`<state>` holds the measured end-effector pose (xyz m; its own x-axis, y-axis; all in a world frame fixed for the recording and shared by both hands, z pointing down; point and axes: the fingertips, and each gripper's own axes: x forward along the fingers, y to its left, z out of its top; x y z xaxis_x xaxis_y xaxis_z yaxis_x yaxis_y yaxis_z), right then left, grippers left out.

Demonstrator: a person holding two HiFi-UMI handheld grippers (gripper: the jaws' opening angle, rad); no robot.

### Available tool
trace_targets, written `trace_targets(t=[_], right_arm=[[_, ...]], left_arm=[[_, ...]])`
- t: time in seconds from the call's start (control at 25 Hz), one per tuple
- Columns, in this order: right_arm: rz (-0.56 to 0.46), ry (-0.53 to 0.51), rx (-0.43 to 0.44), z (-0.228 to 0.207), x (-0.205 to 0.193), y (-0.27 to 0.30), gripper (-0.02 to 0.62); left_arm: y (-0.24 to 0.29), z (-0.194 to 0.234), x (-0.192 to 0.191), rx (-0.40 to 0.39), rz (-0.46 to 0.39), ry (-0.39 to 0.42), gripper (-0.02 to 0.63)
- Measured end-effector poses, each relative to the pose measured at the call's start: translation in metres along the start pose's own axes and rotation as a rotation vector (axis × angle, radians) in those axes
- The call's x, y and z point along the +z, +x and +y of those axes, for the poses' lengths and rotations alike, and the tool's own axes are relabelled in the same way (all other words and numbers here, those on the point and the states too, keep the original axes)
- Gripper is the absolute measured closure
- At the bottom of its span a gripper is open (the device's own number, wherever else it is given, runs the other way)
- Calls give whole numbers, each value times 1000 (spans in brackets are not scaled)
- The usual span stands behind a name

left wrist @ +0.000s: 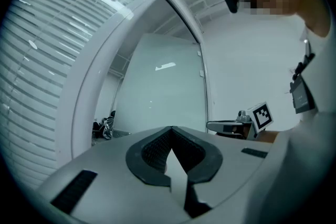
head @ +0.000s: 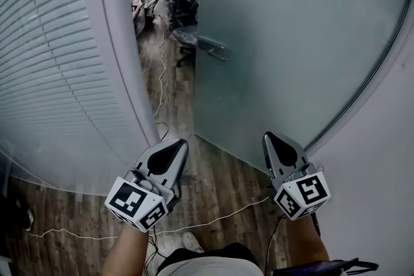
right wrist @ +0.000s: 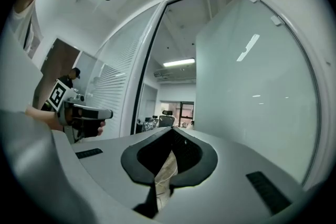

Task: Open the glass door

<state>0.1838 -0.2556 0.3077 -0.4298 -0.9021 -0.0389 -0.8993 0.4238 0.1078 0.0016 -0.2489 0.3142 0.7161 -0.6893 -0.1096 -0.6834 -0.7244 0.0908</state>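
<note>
The frosted glass door (head: pixel 291 42) stands swung open into the room beyond, and its metal handle (head: pixel 213 48) shows at its near edge. A gap lies between the door's edge and the white door post (head: pixel 116 42). My left gripper (head: pixel 181 144) is low in front of the post, shut with nothing in it. My right gripper (head: pixel 268 136) is in front of the door's lower part, apart from the glass, also shut and empty. In the left gripper view the door (left wrist: pixel 163 92) is ahead of the closed left gripper (left wrist: pixel 171 128). In the right gripper view the right gripper (right wrist: pixel 171 129) points at the opening beside the door (right wrist: pixel 247 92).
A glass wall with blinds (head: pixel 45 61) curves along the left. A thin white cable (head: pixel 213 216) runs over the wooden floor by my feet and through the doorway. Office chairs (head: pixel 184 10) stand in the room beyond. A white wall (head: pixel 381 158) closes the right side.
</note>
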Motion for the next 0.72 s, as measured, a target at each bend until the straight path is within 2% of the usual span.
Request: trace_targets(t=[0.12,0.36,0.52,0.72], right_arm=[[-17,16,-5,1,19,-23,593],[-40,32,-6,61,-11,-100,594],[-18,-1,-14,79,10,-138,594],[8,15,-11,109,27,-181,594]], left_arm=[[-7,-13,17,5,-12,-5,606],[-81,-50,-12,15,-34,14,606],[-108,-83,-3,10,-12,-13,606],[-146,-118,3,-3,27,-25,606]])
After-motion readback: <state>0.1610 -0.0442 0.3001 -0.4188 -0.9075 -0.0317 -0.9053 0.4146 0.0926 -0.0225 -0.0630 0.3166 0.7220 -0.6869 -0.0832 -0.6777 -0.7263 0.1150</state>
